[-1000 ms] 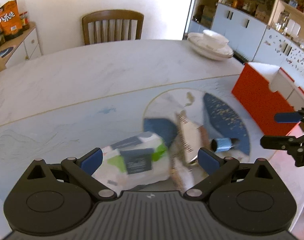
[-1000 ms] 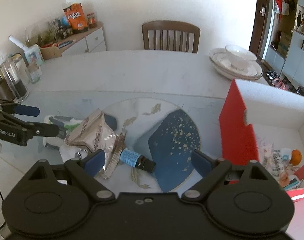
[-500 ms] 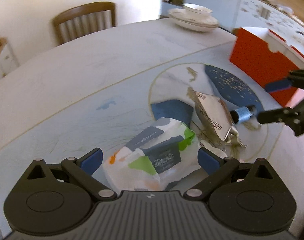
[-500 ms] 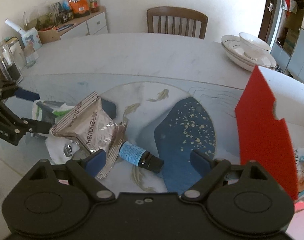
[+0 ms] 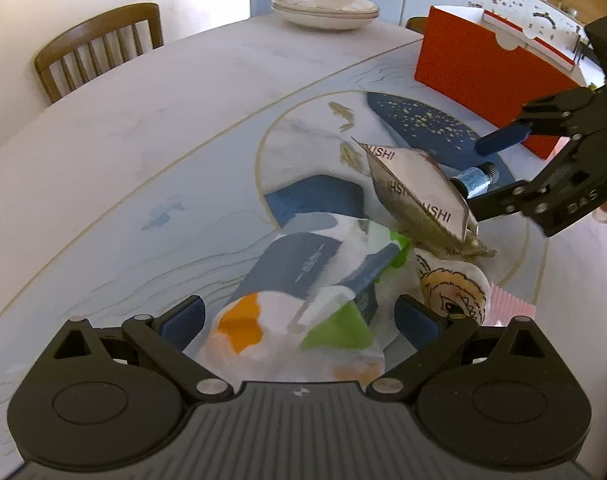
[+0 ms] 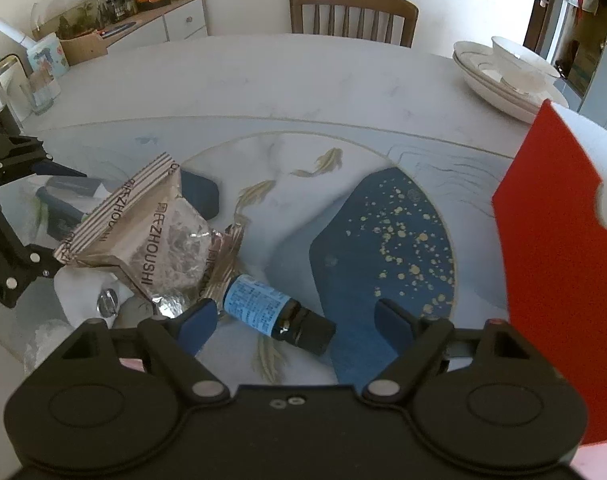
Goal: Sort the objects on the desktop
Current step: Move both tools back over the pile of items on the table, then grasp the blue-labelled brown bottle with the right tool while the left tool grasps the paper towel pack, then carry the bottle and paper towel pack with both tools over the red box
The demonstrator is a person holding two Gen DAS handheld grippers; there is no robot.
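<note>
A pile lies on the marble table (image 5: 151,128). In it are a soft tissue pack (image 5: 303,280) printed white, green and orange, a silver foil snack packet (image 5: 415,192), a small dark bottle with a blue label (image 6: 271,310), and a white pouch with a cartoon face (image 5: 451,288). My left gripper (image 5: 299,320) is open, its fingers either side of the tissue pack. My right gripper (image 6: 295,320) straddles the bottle. Its jaws are closing, but the pads stand clear of the glass. In the left wrist view the right gripper (image 5: 479,174) sits around the bottle's cap end.
A red and white box (image 6: 555,260) stands at the right of the pile. Stacked plates with a bowl (image 6: 503,76) sit at the far right edge. A wooden chair (image 6: 351,16) is behind the table, with glass jars (image 6: 39,92) at the left. A pink item (image 5: 511,304) lies beside the pouch.
Both grippers have come down closer to the pile. The left one has rolled and now frames the tissue pack. The right one's fingers have narrowed around the bottle.
</note>
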